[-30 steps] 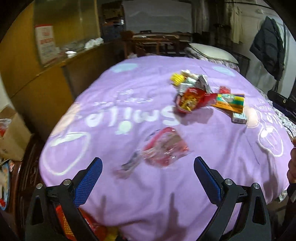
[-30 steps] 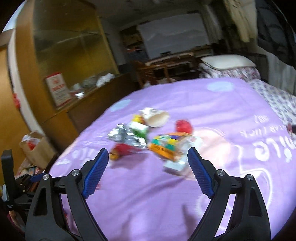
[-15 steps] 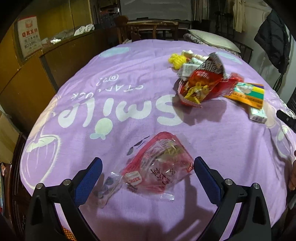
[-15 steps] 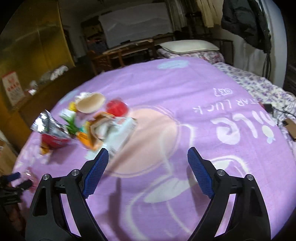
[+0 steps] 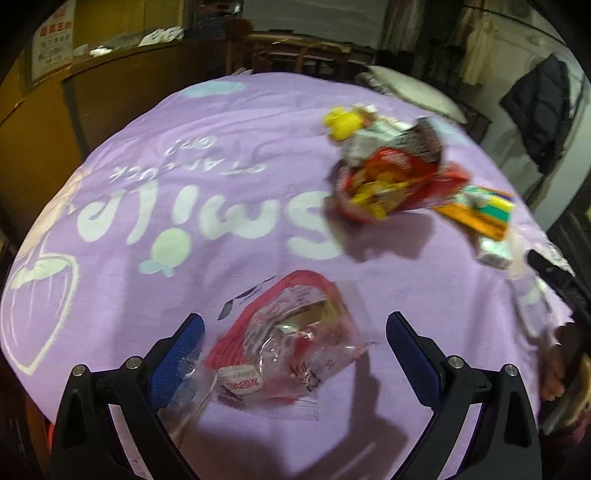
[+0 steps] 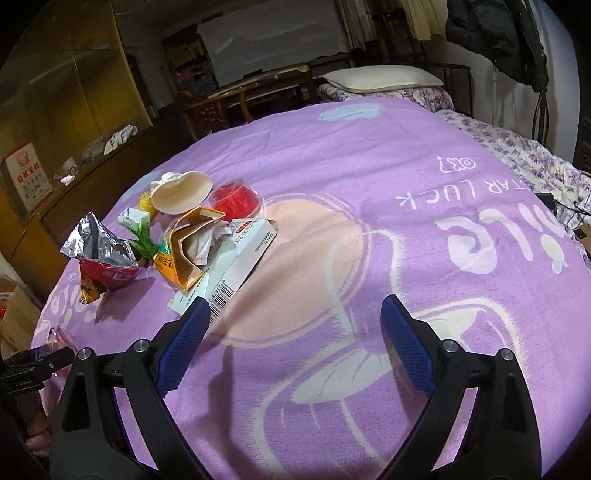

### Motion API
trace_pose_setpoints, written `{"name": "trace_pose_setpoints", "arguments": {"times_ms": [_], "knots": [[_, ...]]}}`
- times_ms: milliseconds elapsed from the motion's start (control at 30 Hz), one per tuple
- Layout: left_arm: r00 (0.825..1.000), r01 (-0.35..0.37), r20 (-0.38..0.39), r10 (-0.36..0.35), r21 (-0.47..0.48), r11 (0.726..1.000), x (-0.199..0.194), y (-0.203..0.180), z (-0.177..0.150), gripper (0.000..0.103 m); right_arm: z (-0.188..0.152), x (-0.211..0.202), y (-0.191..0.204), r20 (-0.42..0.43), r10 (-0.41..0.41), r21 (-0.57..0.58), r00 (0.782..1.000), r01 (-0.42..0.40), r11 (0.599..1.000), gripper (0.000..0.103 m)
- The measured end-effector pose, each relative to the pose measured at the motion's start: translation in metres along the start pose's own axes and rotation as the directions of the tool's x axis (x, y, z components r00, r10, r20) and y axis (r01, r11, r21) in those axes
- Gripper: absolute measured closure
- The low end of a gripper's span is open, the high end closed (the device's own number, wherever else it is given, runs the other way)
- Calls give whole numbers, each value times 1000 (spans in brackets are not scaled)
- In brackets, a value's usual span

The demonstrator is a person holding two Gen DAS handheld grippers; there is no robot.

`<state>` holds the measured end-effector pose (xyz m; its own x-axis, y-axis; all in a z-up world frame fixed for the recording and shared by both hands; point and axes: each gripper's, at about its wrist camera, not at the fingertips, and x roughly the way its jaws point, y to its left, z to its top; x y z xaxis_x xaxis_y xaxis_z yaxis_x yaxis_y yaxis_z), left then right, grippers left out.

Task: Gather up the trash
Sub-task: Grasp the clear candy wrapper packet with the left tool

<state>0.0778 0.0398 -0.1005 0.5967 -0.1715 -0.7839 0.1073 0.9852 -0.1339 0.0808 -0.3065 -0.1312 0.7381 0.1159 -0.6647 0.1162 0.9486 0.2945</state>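
Note:
A clear plastic wrapper with red print [image 5: 288,339] lies on the purple bedspread [image 5: 184,155], between the fingers of my open left gripper [image 5: 293,349], which hangs just over it. Farther back lies a trash heap: a red snack bag [image 5: 391,184], a yellow crumpled piece [image 5: 341,122], an orange and green carton [image 5: 480,210]. In the right wrist view my right gripper [image 6: 293,334] is open and empty above the bedspread [image 6: 369,184]. The heap sits to its front left: white box [image 6: 229,273], torn orange carton [image 6: 184,254], foil-lined red bag [image 6: 101,258], paper bowl [image 6: 183,192], red cup [image 6: 234,201].
A wooden cabinet [image 6: 55,122] runs along the bed's left side. A pillow [image 6: 384,79] lies at the bed's far end and a dark jacket [image 6: 498,33] hangs at the right. A cardboard box [image 6: 14,317] stands on the floor at left.
My left gripper has moved down and closer to the clear wrapper, which now lies between its fingers. My right gripper has swung right and closer to the heap.

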Motion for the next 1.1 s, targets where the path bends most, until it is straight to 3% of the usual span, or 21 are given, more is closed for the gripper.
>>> {"name": "trace_pose_setpoints", "arguments": {"times_ms": [233,567,633,700,733,800,1100], "knots": [[998,-30,52,29,18,999,-17,-2,-4,6,0,-2,2,7,4,-9,1000,-4,1000,12],[1000,-11,-4,11,-28,1000,-13,14,-24,7,-1,-3,4,5,6,-21,1000,-6,1000,12],[1000,-4,-4,4,-40,999,-8,15,-24,16,-1,-4,6,8,6,-26,1000,-6,1000,12],[1000,9,10,-9,-29,1000,-8,12,-22,36,-1,-5,7,11,7,-32,1000,-7,999,12],[1000,17,22,-17,-20,1000,-10,9,-22,40,-2,-5,8,13,7,-35,1000,-7,999,12],[998,36,57,-36,-3,999,-16,4,-21,55,-2,-8,11,20,13,-49,1000,-12,999,12],[994,23,105,-23,0,1000,-31,6,-14,60,9,-2,44,-5,132,-139,991,-132,981,12]]}}
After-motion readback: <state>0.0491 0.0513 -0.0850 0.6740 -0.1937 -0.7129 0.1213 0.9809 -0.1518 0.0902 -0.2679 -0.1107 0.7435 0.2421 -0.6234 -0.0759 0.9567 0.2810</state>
